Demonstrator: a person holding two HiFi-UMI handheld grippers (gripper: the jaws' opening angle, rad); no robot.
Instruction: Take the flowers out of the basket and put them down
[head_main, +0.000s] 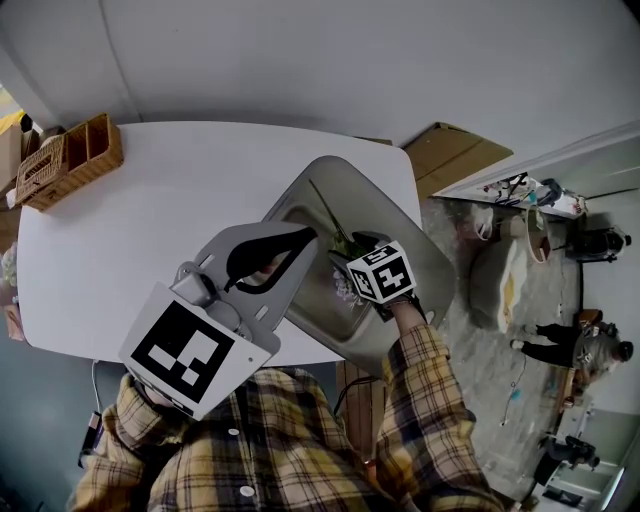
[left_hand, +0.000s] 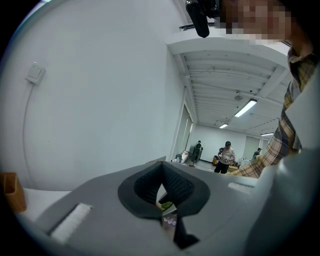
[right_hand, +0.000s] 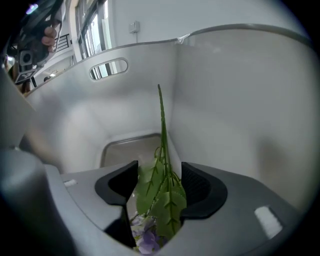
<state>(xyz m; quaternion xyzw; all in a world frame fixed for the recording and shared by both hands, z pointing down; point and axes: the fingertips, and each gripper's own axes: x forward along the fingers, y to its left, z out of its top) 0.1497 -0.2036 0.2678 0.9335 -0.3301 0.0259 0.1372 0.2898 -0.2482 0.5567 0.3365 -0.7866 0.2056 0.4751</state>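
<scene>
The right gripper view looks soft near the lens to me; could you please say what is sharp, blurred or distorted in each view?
Right gripper view: fisheye with dark corners, flowers sharp along the stem, blurred at the purple blossoms, basket wall softly shaded. Left gripper view: same bending, bright ceiling lights, mosaic patch top right. Head view: crisp and evenly lit, no glare on the table.
</scene>
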